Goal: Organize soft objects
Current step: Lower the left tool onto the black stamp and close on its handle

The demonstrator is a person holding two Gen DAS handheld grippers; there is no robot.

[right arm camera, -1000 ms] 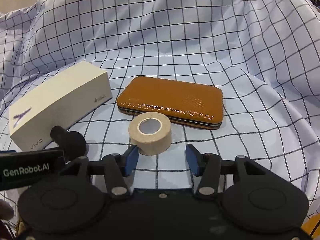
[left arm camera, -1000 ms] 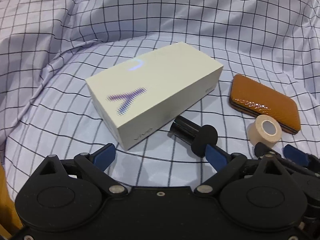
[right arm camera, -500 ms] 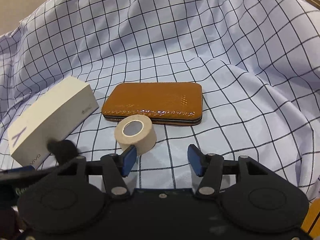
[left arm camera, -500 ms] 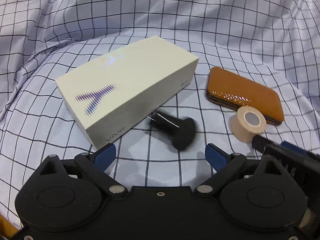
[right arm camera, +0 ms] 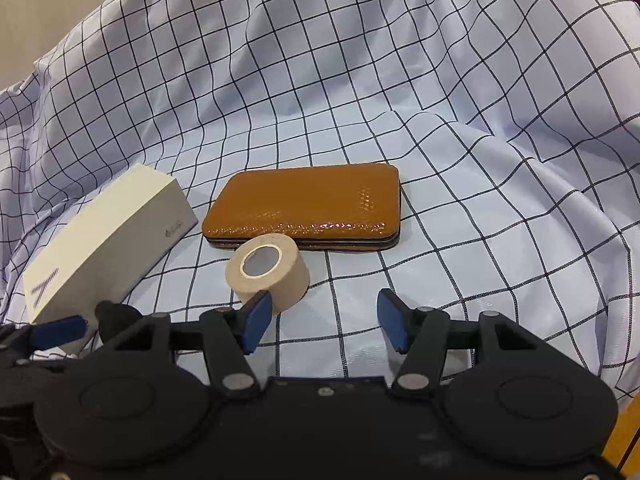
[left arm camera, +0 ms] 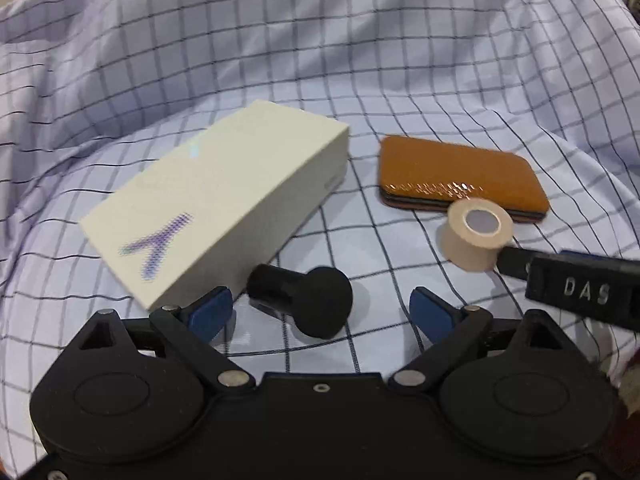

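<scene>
Four things loose on the checked cloth (right arm camera: 400, 80), nothing gathered yet: white box (right arm camera: 108, 240) at 9 o'clock, brown case (right arm camera: 304, 204) at centre, tape roll (right arm camera: 268, 272) at its 7 o'clock, black knob (left arm camera: 304, 300) beside the box. Left gripper (left arm camera: 320, 312) tilted down, wide, empty around the knob. Right gripper (right arm camera: 324, 320) tilted down, opening, empty, roll just outside its left pad.

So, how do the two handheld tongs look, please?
Both tongs, left and right, have matte black plastic bodies with round housings, silver pivot screws and blue pads on the fingertips. The right one's side bears raised letters "DAS".
</scene>
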